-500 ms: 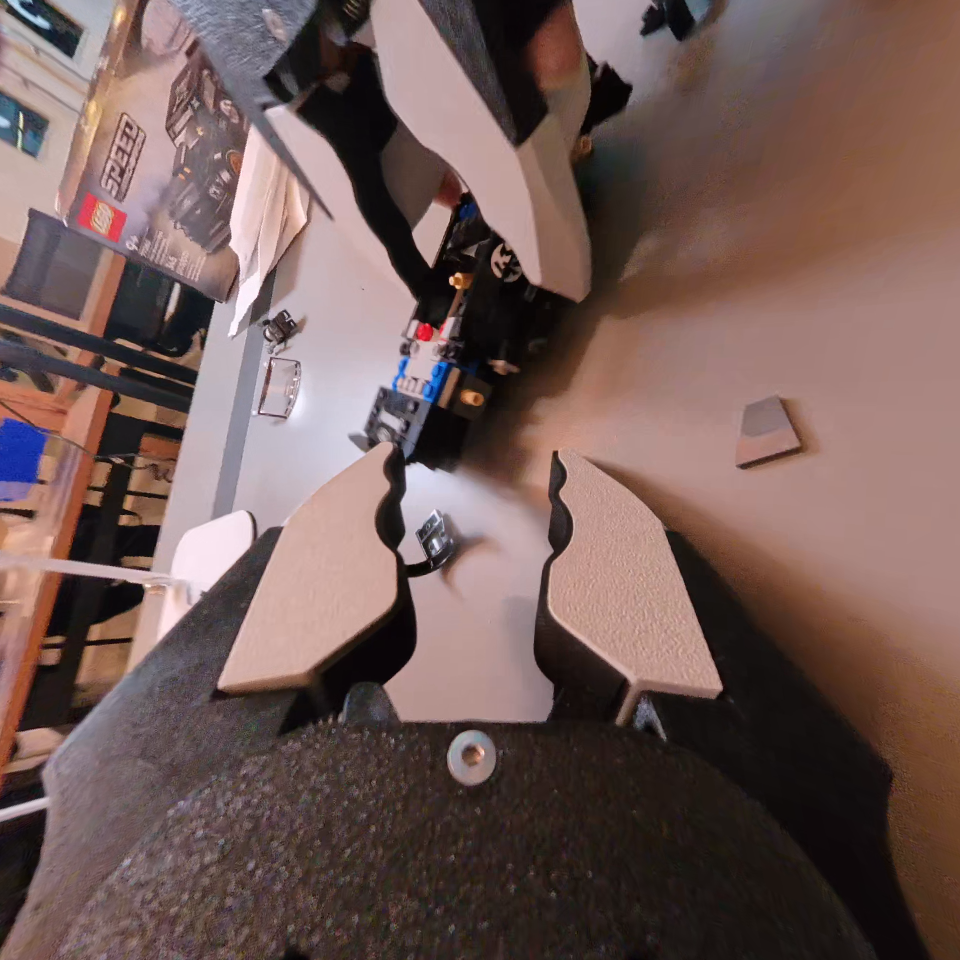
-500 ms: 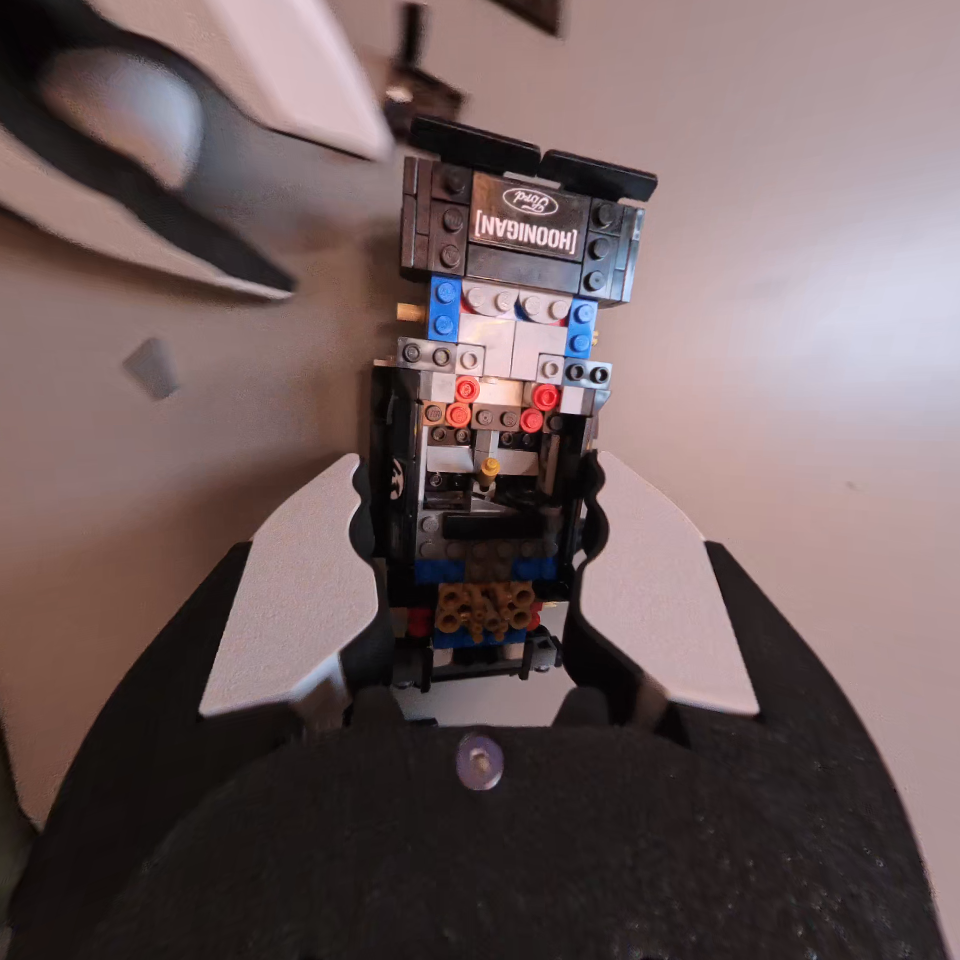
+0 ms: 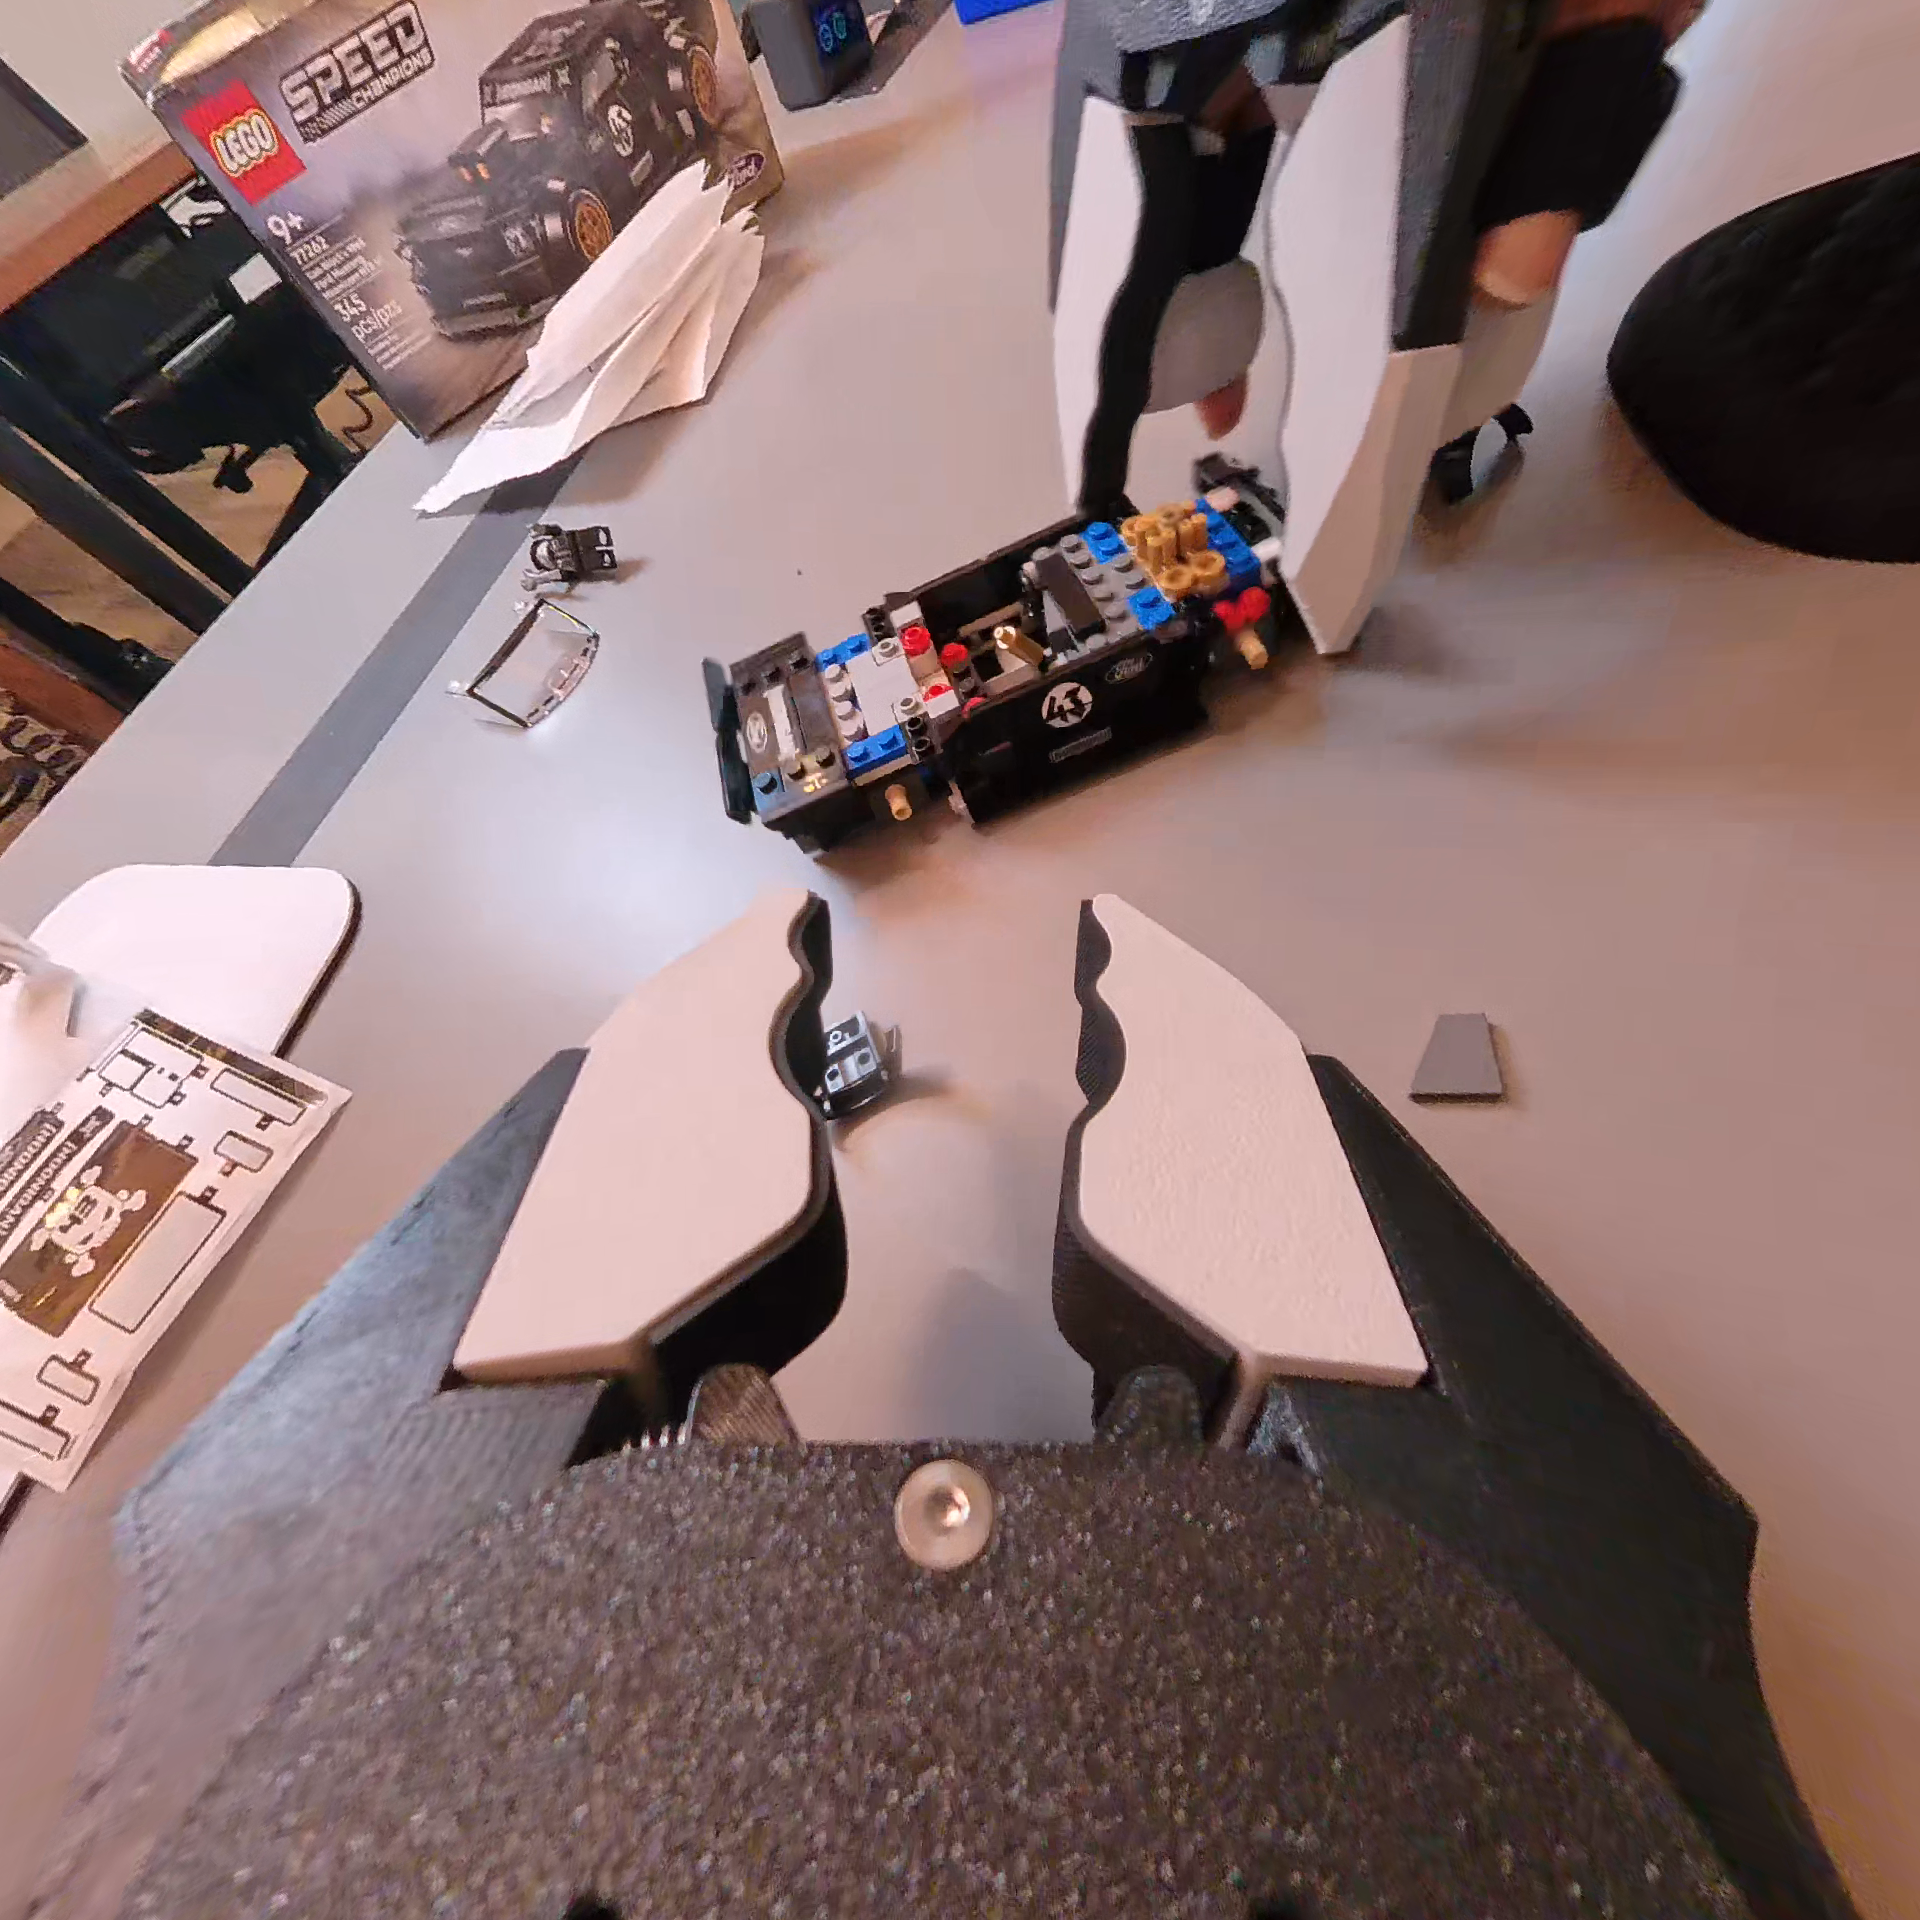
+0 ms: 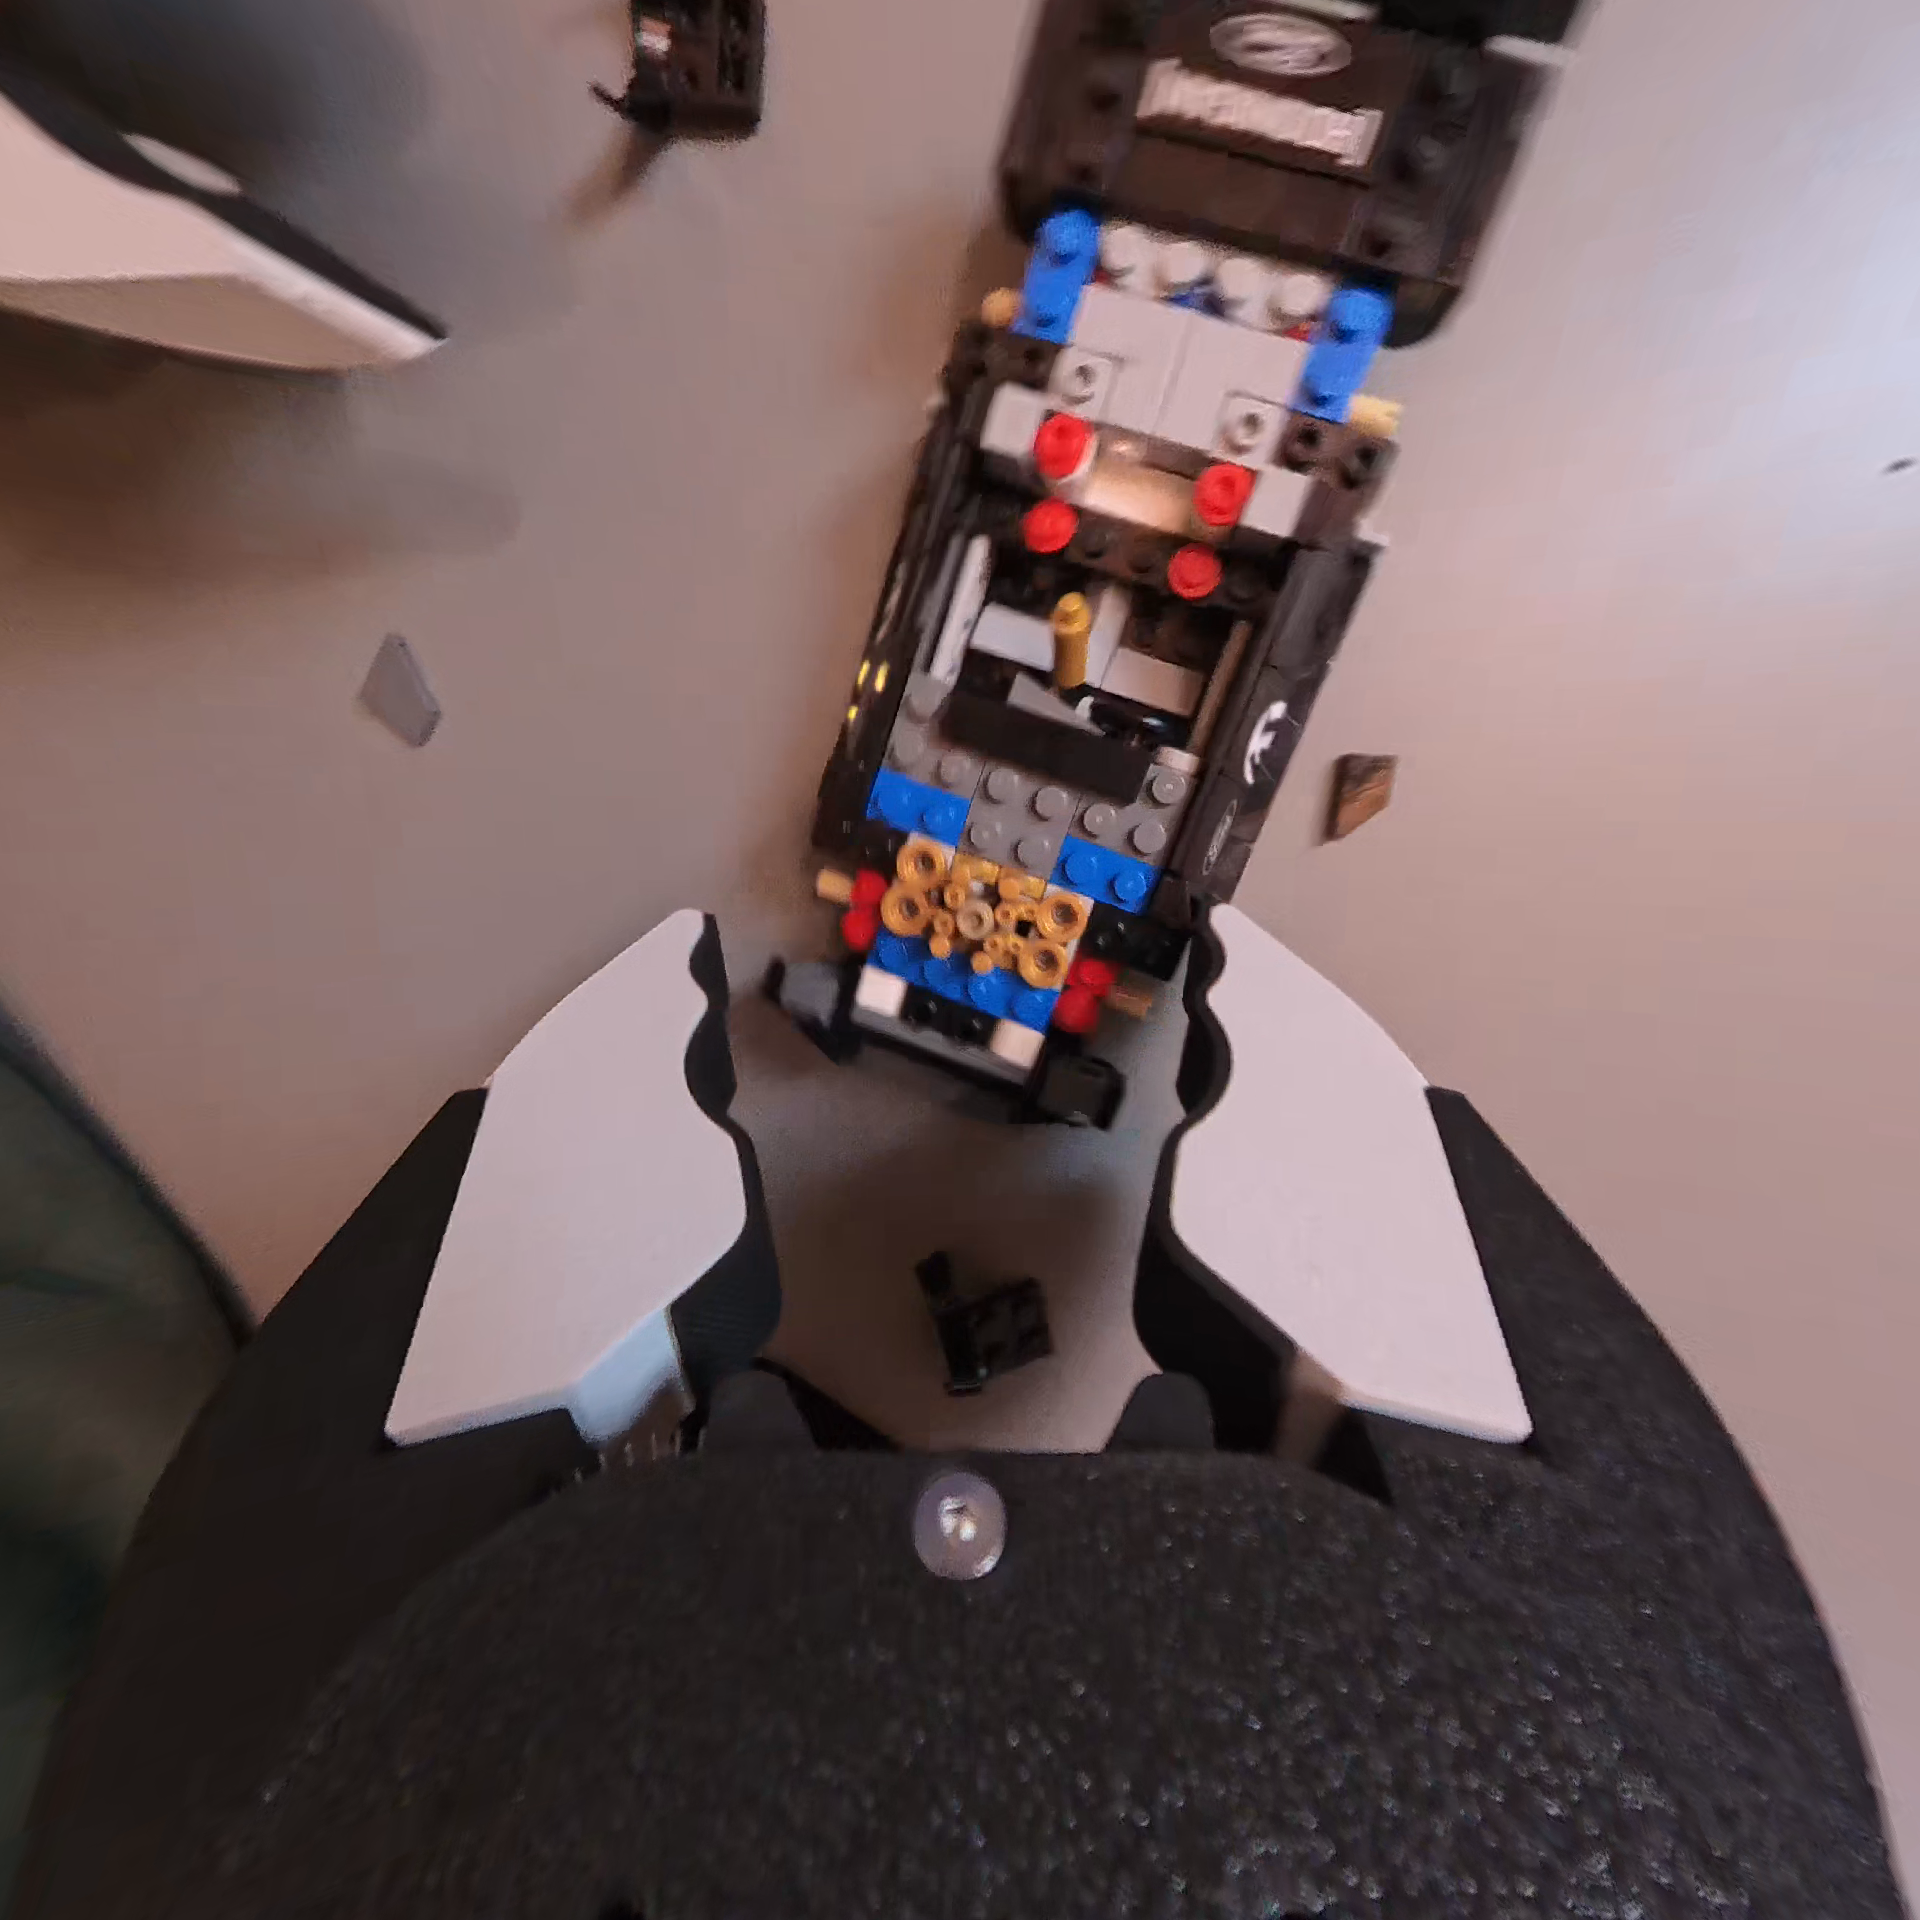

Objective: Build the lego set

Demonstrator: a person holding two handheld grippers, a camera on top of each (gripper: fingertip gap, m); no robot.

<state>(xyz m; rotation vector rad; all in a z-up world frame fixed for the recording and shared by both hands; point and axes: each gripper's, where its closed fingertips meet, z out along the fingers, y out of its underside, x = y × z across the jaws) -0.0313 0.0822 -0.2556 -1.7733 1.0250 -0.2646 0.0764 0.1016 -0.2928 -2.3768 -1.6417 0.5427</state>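
Between the spread jaws of the left gripper [image 3: 945, 940], nearer the left jaw, a small black-and-grey piece [image 3: 857, 1062] is seen lying on the grey table [image 3: 1558, 831]; nothing is pinched, so it is probably lined up as the next part to pick. Ahead of those jaws, well apart, the half-built car [image 3: 987, 691] is set on the table. Right of the right jaw, a flat grey wedge tile [image 3: 1458, 1060] is left loose. On the right gripper [image 4: 956, 925] the jaws are spread wide, with the car's rear end just ahead of the tips, not gripped; likely placed so as to steady it. Deep between those jaws a small black piece [image 4: 982, 1320] is seen. Beyond the car, a clear windscreen [image 3: 535, 665] and the set box [image 3: 468, 197] are kept aside.
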